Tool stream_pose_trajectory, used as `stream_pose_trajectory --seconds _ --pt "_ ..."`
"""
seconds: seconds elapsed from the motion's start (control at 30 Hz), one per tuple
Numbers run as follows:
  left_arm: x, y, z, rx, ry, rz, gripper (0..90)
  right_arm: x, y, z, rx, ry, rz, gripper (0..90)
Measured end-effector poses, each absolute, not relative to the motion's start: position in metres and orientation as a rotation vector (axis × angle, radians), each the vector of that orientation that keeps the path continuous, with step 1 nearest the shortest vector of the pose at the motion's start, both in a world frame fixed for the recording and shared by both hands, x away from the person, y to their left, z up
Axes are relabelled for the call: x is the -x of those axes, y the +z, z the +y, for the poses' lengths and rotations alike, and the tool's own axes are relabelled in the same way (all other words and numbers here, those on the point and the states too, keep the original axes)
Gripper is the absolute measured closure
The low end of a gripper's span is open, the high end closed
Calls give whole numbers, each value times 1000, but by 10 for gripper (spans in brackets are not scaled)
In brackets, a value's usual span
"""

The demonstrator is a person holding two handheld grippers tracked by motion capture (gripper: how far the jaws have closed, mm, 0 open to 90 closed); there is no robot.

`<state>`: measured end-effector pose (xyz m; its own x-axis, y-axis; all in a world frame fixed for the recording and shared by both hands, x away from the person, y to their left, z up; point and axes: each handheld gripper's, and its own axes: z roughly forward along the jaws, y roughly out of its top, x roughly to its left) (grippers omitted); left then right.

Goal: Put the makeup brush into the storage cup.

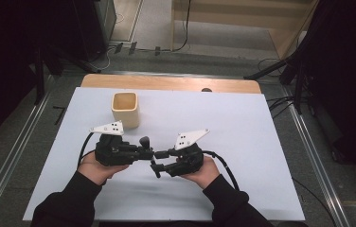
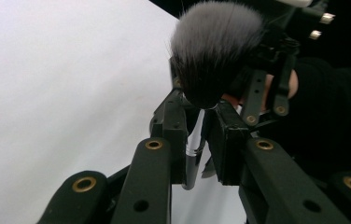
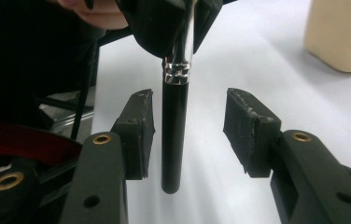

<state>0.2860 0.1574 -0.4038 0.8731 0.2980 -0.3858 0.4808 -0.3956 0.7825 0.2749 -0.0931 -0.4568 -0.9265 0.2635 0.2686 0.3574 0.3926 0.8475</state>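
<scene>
Beige square cup point(image 1: 125, 109) stands upright on the white table point(image 1: 242, 127), open top, inside looks empty as far as the high view shows; in the right gripper view the cup point(image 3: 340, 35) sits at the upper right, only its lower wall visible.

Makeup brush point(image 2: 213, 51): fluffy round head, bristles dark at the base fading to grey-white tips, silver ferrule, glossy black straight handle point(image 3: 173, 135). It sits in front of the cup, on the person's side, held above the table between the two grippers; in the high view it is small and dark, brush point(image 1: 144, 141) head pointing up.

Left gripper point(image 1: 148, 153), just in front of the cup: fingers point(image 2: 176, 126) narrow, clamped on the brush near the ferrule, head sticking out past them.

Right gripper point(image 1: 156, 161), in front of the cup and to its right, facing the left one: fingers point(image 3: 138, 130) parted, handle hanging between the pads with a gap on each side, nearer the left pad, not pressed. No grip here.

Both hands rest low near the table's near edge, well apart from the cup.
</scene>
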Motion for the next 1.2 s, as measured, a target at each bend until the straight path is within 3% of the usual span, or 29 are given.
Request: stream_pose_trajectory --seconds 0.3,0.43,0.7,0.73,0.8,0.83,0.9,1.07,1.2 --pt "-287 -403 153 -2090 -224 490 784 -274 -465 -85 511 -1575 -2523 670" --pt "-287 -405 152 -2107 -210 480 783 -273 -466 -82 502 -1573 -2516 779" --pt "-288 -408 152 -2085 -208 487 771 -273 -467 -84 529 -1574 -2500 800" --pt "-288 -408 153 -2078 -203 484 747 -273 -467 -84 537 -1569 -2495 801" --pt "-288 -410 152 -2074 -200 491 598 -273 -466 -84 550 -1571 -2488 801" --pt "-287 -411 152 -2076 -185 487 565 -273 -466 -85 552 -1575 -2487 801" --pt "-284 -413 152 -2062 -173 472 549 -273 -466 -86 562 -1575 -2483 801" --pt "-282 -419 151 -2015 -168 455 383 -274 -466 -86 559 -1589 -2480 801" --pt "-282 -421 151 -1974 -171 457 335 -273 -466 -86 562 -1591 -2473 800"
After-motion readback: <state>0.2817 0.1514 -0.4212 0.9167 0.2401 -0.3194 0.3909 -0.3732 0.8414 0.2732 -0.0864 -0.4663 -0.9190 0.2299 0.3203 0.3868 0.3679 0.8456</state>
